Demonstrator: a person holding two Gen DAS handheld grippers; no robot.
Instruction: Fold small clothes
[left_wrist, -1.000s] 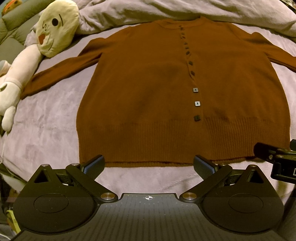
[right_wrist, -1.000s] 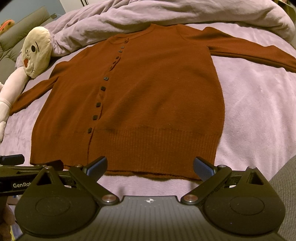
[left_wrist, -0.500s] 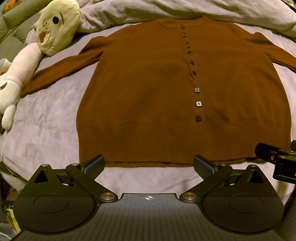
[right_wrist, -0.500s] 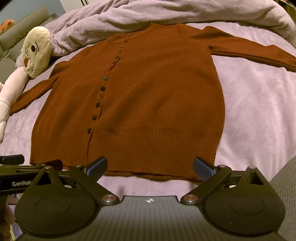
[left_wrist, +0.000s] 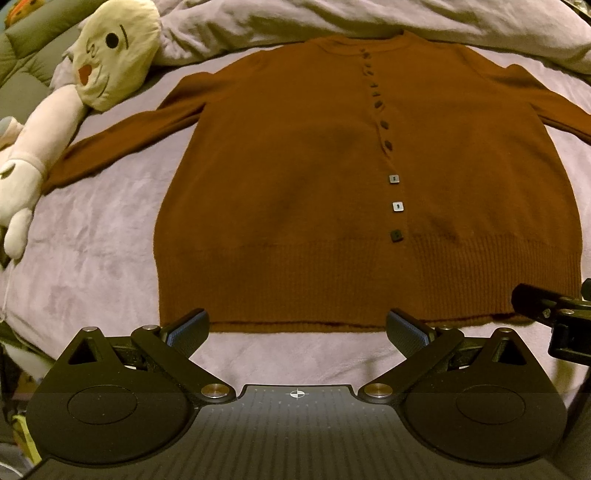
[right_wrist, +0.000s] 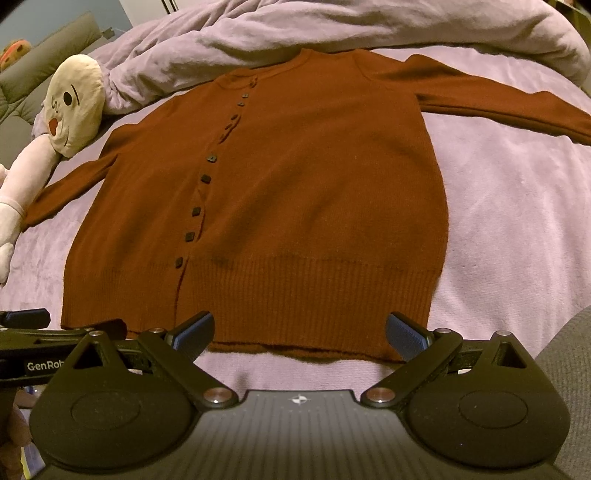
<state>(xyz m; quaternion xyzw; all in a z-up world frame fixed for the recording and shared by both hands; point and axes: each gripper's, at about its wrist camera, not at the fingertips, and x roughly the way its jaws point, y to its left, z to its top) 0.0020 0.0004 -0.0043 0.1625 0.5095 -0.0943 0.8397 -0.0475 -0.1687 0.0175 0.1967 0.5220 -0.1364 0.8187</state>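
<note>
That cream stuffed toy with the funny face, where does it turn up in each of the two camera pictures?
Left wrist view: the plush toy fills the upper left corner, its pale limb trailing down the left edge.
Right wrist view: the plush toy sits smaller at the upper left, head against the bunched lilac blanket.
Shared landmark: the brown cardigan, whose sleeve reaches toward the toy in both.

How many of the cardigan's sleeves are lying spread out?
2: one sleeve reaches toward the plush toy; the other sleeve extends the opposite way across the blanket.
</note>
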